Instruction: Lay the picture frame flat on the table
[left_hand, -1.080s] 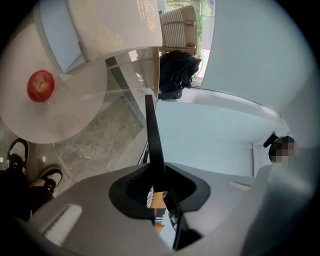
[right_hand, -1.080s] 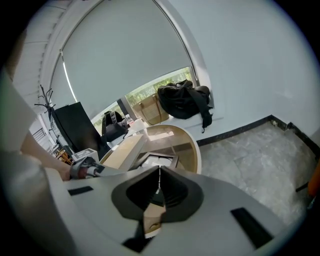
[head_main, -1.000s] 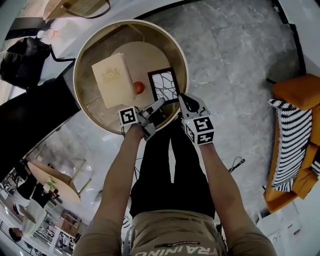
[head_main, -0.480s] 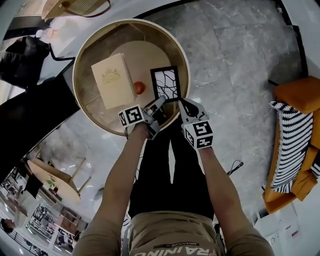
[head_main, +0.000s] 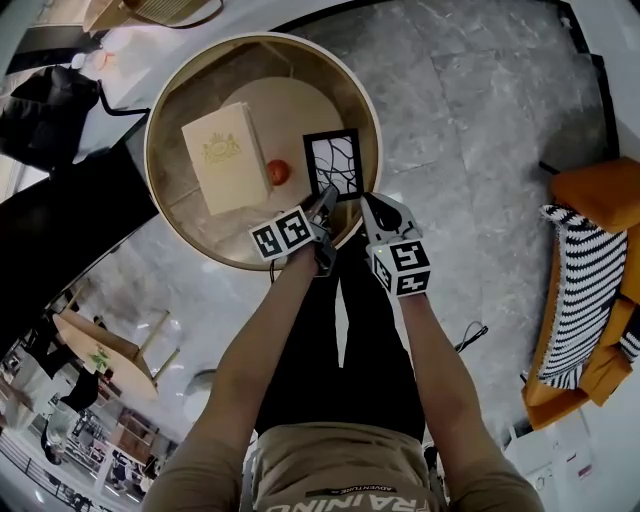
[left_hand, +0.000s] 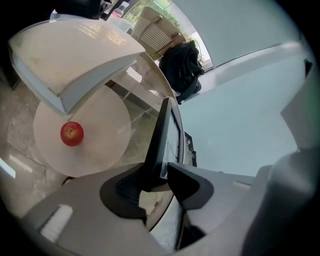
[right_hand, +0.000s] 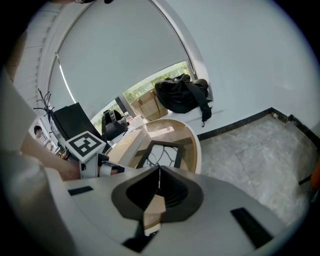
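The black picture frame (head_main: 333, 163) with a white branch pattern lies flat or close to flat on the round glass table (head_main: 152, 140), near its right front rim. In the left gripper view the frame (left_hand: 161, 135) shows edge-on. My left gripper (head_main: 325, 208) is at the frame's near edge and its jaws are opening. The frame's corner sits between them (left_hand: 157, 177), with a gap at the left pad. My right gripper (head_main: 372, 208) hovers just right of the frame, shut and empty (right_hand: 159, 175), with the frame (right_hand: 161, 152) ahead of it.
A cream book (head_main: 225, 157) and a red apple (head_main: 277, 173) lie left of the frame. The table has a raised wooden rim. A black bag (head_main: 45, 110) sits on the floor beyond, and an orange sofa (head_main: 600, 250) stands at the far right. The person's legs are below the grippers.
The frame has gone from tilted to squarer and lower on the glass. The left gripper rolled and shifted right along the frame's near edge. The right gripper barely moved.
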